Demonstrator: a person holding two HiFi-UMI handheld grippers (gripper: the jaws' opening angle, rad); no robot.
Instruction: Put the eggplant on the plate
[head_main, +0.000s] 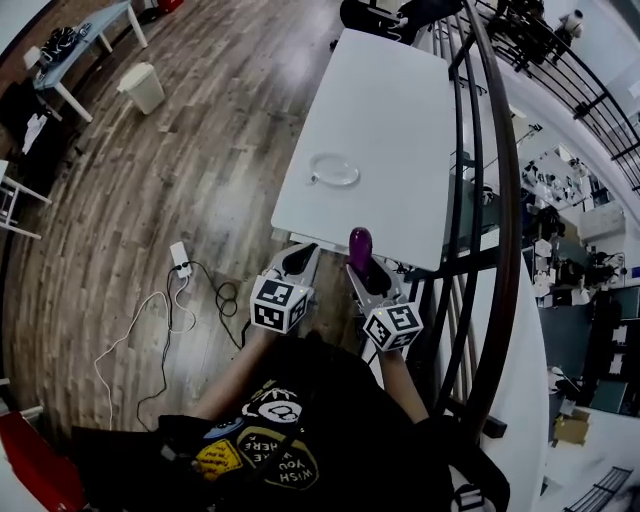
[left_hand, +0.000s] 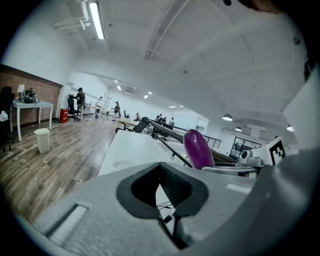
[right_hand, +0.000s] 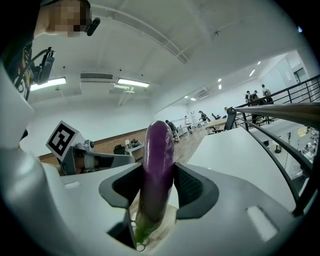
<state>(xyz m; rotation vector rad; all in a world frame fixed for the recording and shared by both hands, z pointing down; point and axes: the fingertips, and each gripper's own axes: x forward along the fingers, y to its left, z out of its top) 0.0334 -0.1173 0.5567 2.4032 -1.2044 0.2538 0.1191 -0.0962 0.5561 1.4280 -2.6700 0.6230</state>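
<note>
A purple eggplant (head_main: 360, 245) stands upright between the pads of my right gripper (head_main: 362, 268), which is shut on it; in the right gripper view the eggplant (right_hand: 157, 165) fills the gap of the gripper (right_hand: 159, 185), green stem end down. My left gripper (head_main: 299, 262) is beside it on the left, its jaws slightly apart with nothing between them (left_hand: 161, 187); the eggplant (left_hand: 198, 148) shows to its right. A clear glass plate (head_main: 334, 169) lies on the white table (head_main: 390, 110), beyond both grippers, which hover at the table's near edge. The plate (left_hand: 121, 164) looks faint in the left gripper view.
A black railing (head_main: 500, 180) runs along the table's right side. On the wooden floor to the left lie a power strip with cables (head_main: 180, 260) and a white bin (head_main: 142, 87). A dark chair (head_main: 375, 15) stands at the table's far end.
</note>
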